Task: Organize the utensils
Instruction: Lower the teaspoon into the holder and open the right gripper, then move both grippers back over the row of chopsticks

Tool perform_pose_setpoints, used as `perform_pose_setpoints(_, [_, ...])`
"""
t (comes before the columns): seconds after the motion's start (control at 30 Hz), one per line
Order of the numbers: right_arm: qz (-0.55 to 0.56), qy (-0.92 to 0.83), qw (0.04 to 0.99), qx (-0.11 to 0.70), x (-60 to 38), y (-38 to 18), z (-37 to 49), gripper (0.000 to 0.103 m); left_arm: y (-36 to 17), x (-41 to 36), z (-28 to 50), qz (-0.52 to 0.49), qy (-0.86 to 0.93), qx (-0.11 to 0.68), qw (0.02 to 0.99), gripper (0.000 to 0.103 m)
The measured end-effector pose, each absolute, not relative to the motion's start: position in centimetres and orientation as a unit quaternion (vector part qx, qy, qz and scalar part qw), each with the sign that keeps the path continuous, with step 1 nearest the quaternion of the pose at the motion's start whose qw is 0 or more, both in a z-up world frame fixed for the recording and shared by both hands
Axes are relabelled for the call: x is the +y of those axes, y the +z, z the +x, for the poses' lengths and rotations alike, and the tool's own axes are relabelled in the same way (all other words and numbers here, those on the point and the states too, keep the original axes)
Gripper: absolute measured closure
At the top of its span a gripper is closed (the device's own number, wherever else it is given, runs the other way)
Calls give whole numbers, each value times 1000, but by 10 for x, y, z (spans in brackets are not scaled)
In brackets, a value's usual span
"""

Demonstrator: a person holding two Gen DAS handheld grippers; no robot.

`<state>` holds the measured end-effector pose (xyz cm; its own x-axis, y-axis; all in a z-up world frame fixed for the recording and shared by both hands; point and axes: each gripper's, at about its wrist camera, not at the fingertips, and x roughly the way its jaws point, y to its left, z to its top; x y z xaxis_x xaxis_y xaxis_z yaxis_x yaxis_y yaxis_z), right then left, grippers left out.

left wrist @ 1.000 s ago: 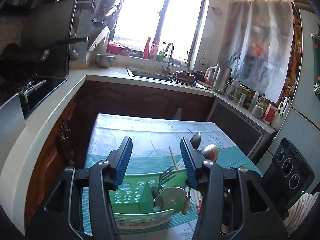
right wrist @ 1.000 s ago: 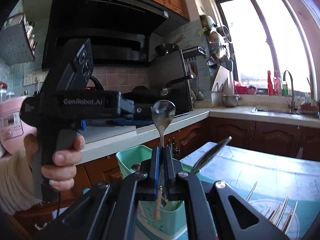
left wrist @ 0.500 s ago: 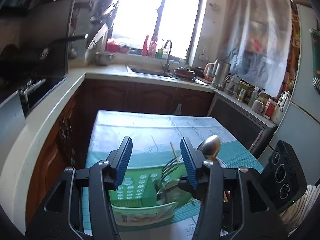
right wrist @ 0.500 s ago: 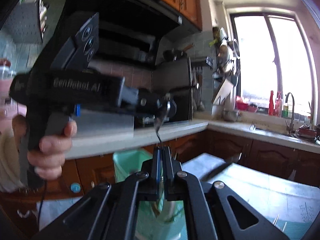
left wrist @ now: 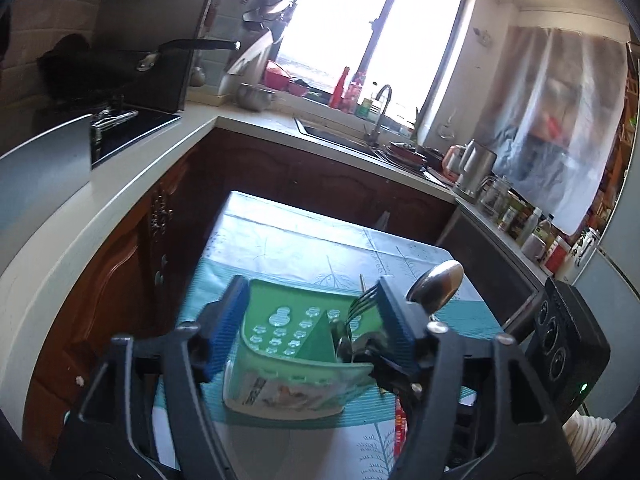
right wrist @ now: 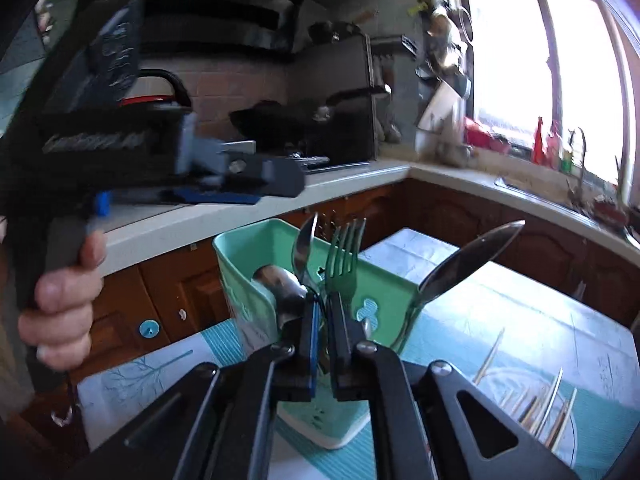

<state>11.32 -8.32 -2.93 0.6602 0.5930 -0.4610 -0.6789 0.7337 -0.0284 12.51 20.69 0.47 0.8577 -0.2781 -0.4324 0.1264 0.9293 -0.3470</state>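
The table (left wrist: pixel 280 240) with its teal leaf-print cloth lies where it lay a second ago, and the green utensil caddy (left wrist: pixel 280 332) stands on it at the near edge. In the left wrist view the caddy now fills more of the picture than before and sits tilted in the frame. The left gripper (left wrist: pixel 310 292) has just been opening. Its blue pads are now spread wider than the caddy, which shows between them, though the right wrist view places this gripper up and to the left of the caddy, clear of it, its handle in a hand (right wrist: pixel 60 300). The right gripper (right wrist: pixel 324 312) is pressed almost together, pinching the handle of the small spoon (right wrist: pixel 305 246). That spoon was held high against the dark stove wall a second ago. Its bowl now stands edge-on just above the caddy's rim, beside an upright fork (right wrist: pixel 346 256) in the caddy. A big spoon (right wrist: pixel 468 268) leans out over the caddy's right side. Right of the caddy, chopsticks (right wrist: pixel 540 408) lie on the cloth.
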Motion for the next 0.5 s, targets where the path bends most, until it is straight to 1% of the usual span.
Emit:
perform_pose_setpoints(0.03, [-94,350,903,230,-84,-27,113,96,5,206,121,-153,-104,242,953,32])
perform_pose_setpoints(0.1, [-83,350,900,247,-87,-25,110,80,5,202,111,-143,-96,240,955,28])
perform_pose_setpoints(0.2, [-79,340,905,244,-96,-22,98,77,5,194,98,-131,-97,241,957,27])
perform_pose_setpoints(0.23, [-78,336,906,244,-98,-20,94,75,5,191,93,-130,-100,242,956,26])
perform_pose_setpoints(0.27, [-75,331,908,243,-101,-18,89,70,5,187,89,-129,-103,243,956,26])
perform_pose_setpoints(0.3, [-73,324,911,243,-105,-16,84,69,5,184,85,-127,-107,244,955,26])
perform_pose_setpoints(0.5, [-66,280,924,254,-124,-9,56,68,4,162,58,-112,-128,251,953,26])
